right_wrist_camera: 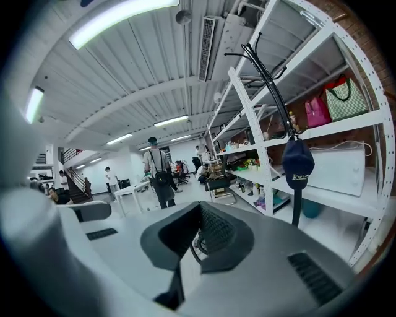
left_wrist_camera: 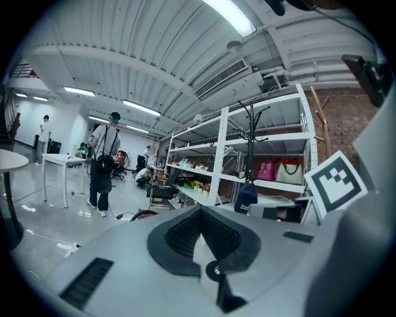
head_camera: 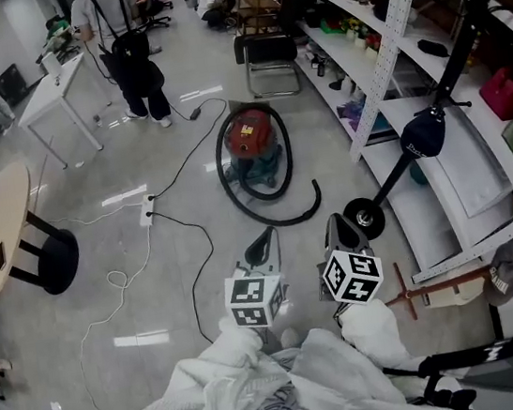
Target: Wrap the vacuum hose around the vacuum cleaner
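In the head view the red vacuum cleaner (head_camera: 252,141) stands on the glossy floor well ahead of me. Its black hose (head_camera: 281,213) lies in a loose loop around the body, with the free end curling out to the right. My left gripper (head_camera: 264,243) and right gripper (head_camera: 338,227) are side by side low in the view, a good way short of the hose, both shut and empty. In the left gripper view that gripper (left_wrist_camera: 199,212) has its jaws together, and a piece of hose (left_wrist_camera: 143,214) shows above it. The right gripper (right_wrist_camera: 200,209) is likewise shut in its own view.
A coat stand with a dark cap (head_camera: 424,133) and round base (head_camera: 364,218) stands just right of the grippers. White shelving (head_camera: 385,39) runs along the right. A chair (head_camera: 270,55) is beyond the vacuum. A person (head_camera: 135,65), a white table (head_camera: 55,85), a round table (head_camera: 0,231) and a power strip with cables (head_camera: 148,208) are at left.
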Motion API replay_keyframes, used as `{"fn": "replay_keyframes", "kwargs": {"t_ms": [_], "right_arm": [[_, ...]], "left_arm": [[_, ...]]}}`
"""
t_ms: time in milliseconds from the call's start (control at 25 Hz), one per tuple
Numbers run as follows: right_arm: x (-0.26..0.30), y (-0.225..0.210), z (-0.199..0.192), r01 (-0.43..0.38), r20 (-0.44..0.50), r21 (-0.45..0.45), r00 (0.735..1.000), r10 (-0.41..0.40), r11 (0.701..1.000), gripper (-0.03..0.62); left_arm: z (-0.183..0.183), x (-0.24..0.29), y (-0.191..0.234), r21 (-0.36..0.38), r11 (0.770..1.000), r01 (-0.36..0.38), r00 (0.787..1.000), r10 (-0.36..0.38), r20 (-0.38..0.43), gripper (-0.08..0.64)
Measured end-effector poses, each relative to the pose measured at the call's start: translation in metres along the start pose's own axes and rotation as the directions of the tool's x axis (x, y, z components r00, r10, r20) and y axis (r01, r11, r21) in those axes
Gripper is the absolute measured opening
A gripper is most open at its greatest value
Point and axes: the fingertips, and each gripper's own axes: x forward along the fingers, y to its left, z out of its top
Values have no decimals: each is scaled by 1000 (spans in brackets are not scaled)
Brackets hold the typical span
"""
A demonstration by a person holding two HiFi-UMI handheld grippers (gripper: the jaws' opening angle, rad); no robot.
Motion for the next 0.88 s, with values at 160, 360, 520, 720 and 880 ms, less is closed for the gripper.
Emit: {"fn": "replay_keyframes", "kwargs": {"t_ms": [160, 360, 520, 720, 880], "right_arm": [[25, -14, 1, 9, -20, 18, 1000, -8, 1000, 14], [59, -22, 0, 10, -35, 18, 999, -9, 1000, 14], [95, -33, -1, 29, -56, 26, 998, -27, 999, 14], [156, -27, 11, 31, -52, 18, 998, -30, 999, 14], [210, -20, 29, 38, -51, 15, 998, -37, 999, 14]], "left_arm": [[-4, 25, 6, -4, 1000, -6, 1000, 6, -29, 2], [3, 59, 21, -5, 1000, -11, 1000, 11, -27, 2], [3, 96, 33, 8, 1000, -2, 999, 2, -37, 2], [18, 146, 67, 4, 1000, 3, 1000, -3, -28, 2], [29, 190, 101, 3, 1000, 14, 999, -14, -37, 2]]}}
